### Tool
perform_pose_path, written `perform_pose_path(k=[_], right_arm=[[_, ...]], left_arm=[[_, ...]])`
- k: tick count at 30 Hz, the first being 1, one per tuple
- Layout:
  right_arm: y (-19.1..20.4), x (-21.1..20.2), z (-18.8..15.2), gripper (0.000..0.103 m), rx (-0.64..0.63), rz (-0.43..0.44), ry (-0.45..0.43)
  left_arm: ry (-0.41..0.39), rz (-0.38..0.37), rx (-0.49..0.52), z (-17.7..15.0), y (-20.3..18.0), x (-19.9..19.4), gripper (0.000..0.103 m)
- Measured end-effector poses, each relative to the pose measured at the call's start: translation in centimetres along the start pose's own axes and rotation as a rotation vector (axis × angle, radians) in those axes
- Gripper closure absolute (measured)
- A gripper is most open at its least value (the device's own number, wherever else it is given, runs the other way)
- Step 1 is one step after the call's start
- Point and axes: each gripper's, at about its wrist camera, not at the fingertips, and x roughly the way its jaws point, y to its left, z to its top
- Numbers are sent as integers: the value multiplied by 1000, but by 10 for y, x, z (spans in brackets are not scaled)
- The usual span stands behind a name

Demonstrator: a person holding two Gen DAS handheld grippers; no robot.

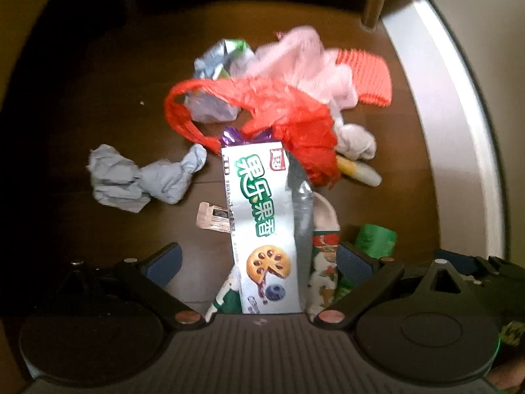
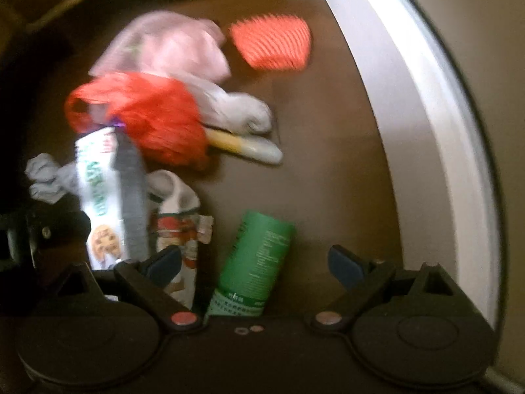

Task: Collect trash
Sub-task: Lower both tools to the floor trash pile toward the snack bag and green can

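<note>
Left wrist view: left hand-held gripper hangs over a dark floor, fingers spread wide, gripping nothing. A biscuit box lies lengthwise between the fingers, running straight ahead. Beyond its far end: red plastic bag, pink bag, orange mesh sleeve. Ahead-left: crumpled grey paper. A patterned sock lies just beside the right finger.

Right wrist view (blurred): right hand-held gripper is likewise released and empty. A green roll lies between its fingers, close in. The sock and box sit to the left; a yellow tube lies ahead.

Judgement: step in hand is the approach to pick up trash. Next, each gripper needs lowering, then closing across box and roll.
</note>
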Motion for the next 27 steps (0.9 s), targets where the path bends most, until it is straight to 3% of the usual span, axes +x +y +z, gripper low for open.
perform_pose_path(k=[7, 14, 17, 19, 21, 25, 27], right_arm=[[2, 55, 17, 9, 17, -8, 211], [14, 66, 24, 9, -99, -20, 278], [16, 64, 26, 10, -79, -19, 291], [14, 65, 28, 10, -56, -30, 295], [12, 64, 27, 11, -14, -23, 299], [12, 71, 23, 13, 62, -28, 300], [10, 72, 20, 22, 82, -17, 305]], left_arm=[[58, -21, 36, 14, 3, 40, 2], [157, -102, 106, 21, 11, 65, 3], [156, -113, 119, 19, 10, 68, 14], [166, -118, 102, 19, 12, 70, 30], [166, -121, 98, 18, 12, 72, 39], [162, -135, 97, 17, 10, 73, 50], [155, -129, 104, 17, 8, 73, 56]])
